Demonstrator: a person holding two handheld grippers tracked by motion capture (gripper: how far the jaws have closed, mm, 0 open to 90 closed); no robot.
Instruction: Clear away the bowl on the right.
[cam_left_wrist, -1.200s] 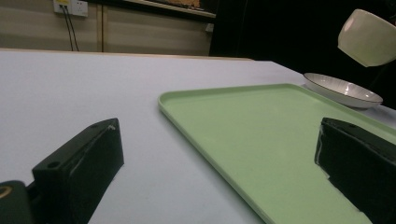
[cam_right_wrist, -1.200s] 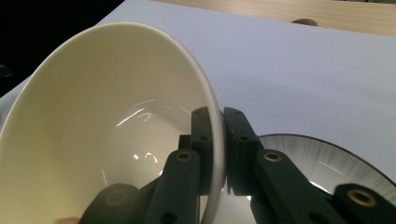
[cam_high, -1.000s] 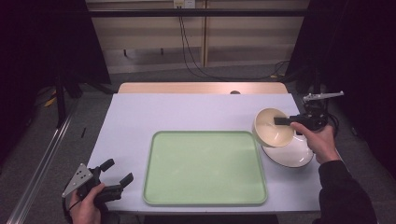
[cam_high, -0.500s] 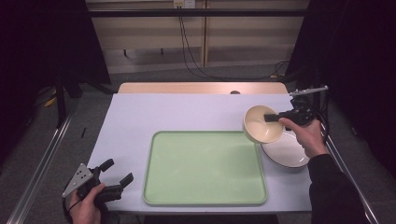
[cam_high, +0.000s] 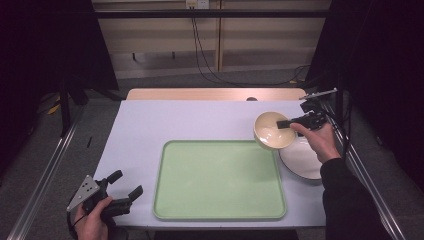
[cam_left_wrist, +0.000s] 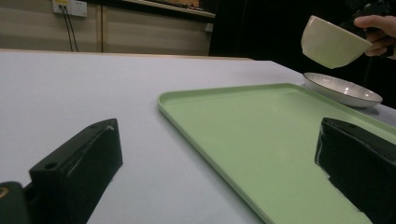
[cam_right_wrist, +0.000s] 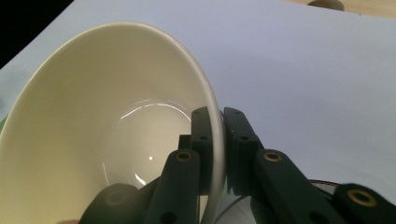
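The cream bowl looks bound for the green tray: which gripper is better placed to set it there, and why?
Right. The right gripper is shut on the cream bowl's rim, lifted beside the green tray. The left gripper is open, near the table's front corner.

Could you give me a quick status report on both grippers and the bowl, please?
Right gripper shut on cream bowl rim, bowl lifted clear above white plate. Left gripper open, idle at table's near corner. Green tray bare, nothing in the way.
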